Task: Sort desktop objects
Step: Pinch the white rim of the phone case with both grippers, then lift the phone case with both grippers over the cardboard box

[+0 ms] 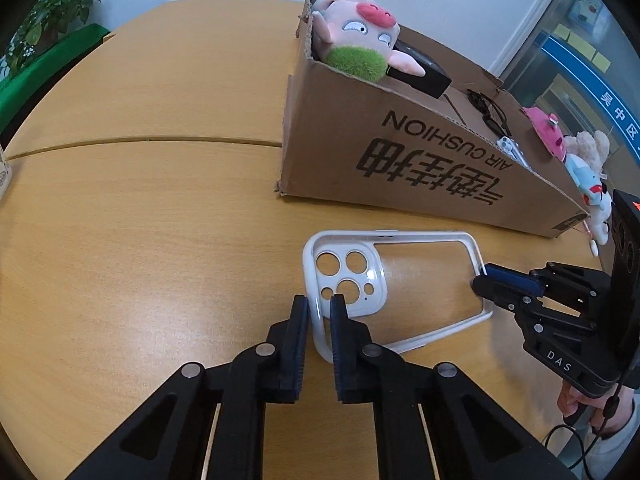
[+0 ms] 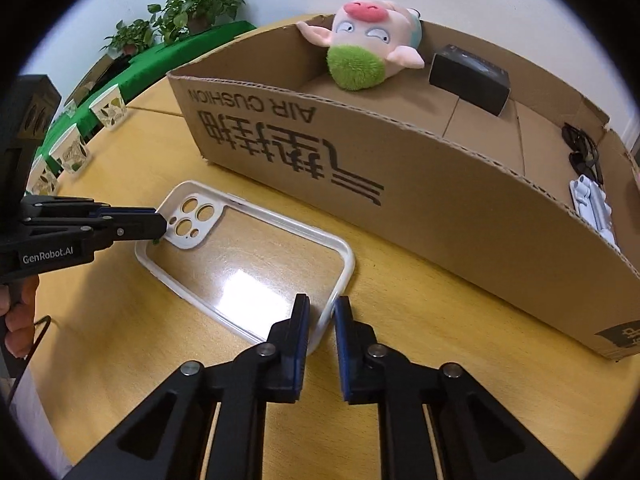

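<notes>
A clear phone case with a white rim (image 1: 424, 280) lies on the wooden table (image 1: 160, 220) in front of a cardboard box (image 1: 420, 152). My left gripper (image 1: 319, 306) is shut on the rim at the case's camera end. My right gripper (image 2: 322, 312) is shut on the rim at the opposite end; it also shows in the left wrist view (image 1: 486, 280). The case (image 2: 244, 264) and the left gripper (image 2: 160, 224) show in the right wrist view. The box (image 2: 400, 184) holds a pink pig plush (image 2: 368, 40), a black box (image 2: 468, 76), sunglasses (image 2: 584, 152) and a white item (image 2: 594, 204).
More plush toys (image 1: 576, 152) sit at the box's far right end. Paper cups (image 2: 72, 152) stand along the table's left edge beside a green cloth (image 2: 160, 60) with potted plants (image 2: 192, 4).
</notes>
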Action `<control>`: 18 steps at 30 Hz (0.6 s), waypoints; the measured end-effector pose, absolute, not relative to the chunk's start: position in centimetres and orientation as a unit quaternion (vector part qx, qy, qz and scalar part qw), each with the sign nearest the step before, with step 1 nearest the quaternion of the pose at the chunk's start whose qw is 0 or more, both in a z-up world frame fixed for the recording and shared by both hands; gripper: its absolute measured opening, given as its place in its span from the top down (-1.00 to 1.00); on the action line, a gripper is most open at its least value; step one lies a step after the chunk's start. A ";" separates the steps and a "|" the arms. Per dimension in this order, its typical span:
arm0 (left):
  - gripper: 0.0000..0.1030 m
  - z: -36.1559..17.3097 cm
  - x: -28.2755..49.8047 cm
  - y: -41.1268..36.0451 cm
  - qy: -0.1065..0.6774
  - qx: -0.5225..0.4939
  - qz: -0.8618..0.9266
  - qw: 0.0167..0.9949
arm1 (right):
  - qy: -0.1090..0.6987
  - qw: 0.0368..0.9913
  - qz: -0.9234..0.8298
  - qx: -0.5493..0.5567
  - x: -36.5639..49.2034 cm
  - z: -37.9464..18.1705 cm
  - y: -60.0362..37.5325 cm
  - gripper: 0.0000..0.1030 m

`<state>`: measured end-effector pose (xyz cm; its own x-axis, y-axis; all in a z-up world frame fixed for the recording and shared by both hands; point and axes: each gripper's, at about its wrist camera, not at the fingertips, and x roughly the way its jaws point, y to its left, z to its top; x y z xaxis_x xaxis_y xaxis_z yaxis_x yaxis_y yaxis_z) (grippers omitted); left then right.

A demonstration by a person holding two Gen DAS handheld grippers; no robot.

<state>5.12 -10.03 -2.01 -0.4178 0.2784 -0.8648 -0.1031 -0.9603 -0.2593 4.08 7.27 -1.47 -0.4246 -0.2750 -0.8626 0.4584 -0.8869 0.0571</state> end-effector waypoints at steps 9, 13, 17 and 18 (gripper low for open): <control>0.90 4.4 6.3 -7.6 -0.065 -0.464 0.873 0.137 | 0.050 0.205 -0.877 0.432 5.5 4.3 10.1 0.81; 0.89 9.4 5.0 -6.1 -0.052 -0.415 0.893 0.164 | 0.043 0.184 -0.909 0.370 5.1 9.8 11.9 0.81; 0.89 12.8 2.3 -4.3 -0.040 -0.383 0.904 0.187 | 0.067 0.161 -0.927 0.333 3.0 13.2 13.6 0.81; 0.89 13.5 1.3 -3.8 -0.041 -0.378 0.905 0.191 | 0.067 0.159 -0.928 0.330 2.4 13.7 14.0 0.81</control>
